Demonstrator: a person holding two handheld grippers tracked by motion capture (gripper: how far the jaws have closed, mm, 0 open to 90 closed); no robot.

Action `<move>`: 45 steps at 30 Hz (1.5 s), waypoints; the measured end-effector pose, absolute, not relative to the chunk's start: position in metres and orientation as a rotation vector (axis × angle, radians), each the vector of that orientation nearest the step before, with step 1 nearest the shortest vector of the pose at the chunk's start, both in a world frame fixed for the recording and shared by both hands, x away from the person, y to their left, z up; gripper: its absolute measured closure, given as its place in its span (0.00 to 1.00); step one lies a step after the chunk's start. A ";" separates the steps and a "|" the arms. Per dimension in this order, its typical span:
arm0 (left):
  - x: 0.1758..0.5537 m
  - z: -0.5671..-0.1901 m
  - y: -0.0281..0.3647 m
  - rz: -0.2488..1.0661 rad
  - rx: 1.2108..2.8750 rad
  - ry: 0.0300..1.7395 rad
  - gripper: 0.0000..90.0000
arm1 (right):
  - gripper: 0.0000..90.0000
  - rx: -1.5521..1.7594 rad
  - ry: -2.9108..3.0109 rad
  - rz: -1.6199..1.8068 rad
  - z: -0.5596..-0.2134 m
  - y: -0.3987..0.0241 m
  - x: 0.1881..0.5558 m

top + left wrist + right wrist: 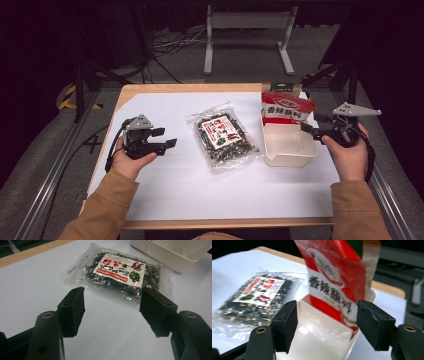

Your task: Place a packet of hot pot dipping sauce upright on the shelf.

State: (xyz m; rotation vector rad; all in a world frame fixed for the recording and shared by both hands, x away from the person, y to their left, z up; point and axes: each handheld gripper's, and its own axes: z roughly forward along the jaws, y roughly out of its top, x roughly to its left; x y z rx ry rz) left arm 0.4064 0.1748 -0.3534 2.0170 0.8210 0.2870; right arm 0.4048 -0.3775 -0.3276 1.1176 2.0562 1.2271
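Note:
A clear bag of dark dried bits with a red and white label (225, 135) (120, 272) (254, 295) lies flat in the middle of the white table top. To its right a white bin (290, 147) (319, 340) (172, 252) holds a red and white pouch (285, 107) (332, 277), which stands upright at the bin's far end. My left gripper (166, 138) (112, 293) hovers left of the clear bag, pointing at it, open with nothing between its jaws. My right gripper (311, 123) (327, 307) is at the bin's right side, open, facing the pouch without touching it.
A brown and green pack (282, 86) stands right behind the pouch. The white sheet (170, 185) covers a wooden table whose edge (190, 88) shows at the back. A metal frame (247, 35) and cables lie on the floor beyond.

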 end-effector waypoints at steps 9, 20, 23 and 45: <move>0.416 -0.349 0.167 0.259 1.998 0.793 0.42 | 0.36 1.079 2.086 1.320 -0.331 -0.364 0.384; 0.437 -0.347 0.159 0.207 1.988 0.812 0.43 | 0.38 1.034 2.157 1.321 -0.332 -0.340 0.373; 0.447 -0.348 0.158 0.206 1.974 0.858 0.45 | 0.41 1.021 2.183 1.312 -0.333 -0.332 0.367; 0.506 -0.344 0.133 0.238 2.040 0.911 0.43 | 0.40 0.942 2.228 1.329 -0.335 -0.316 0.341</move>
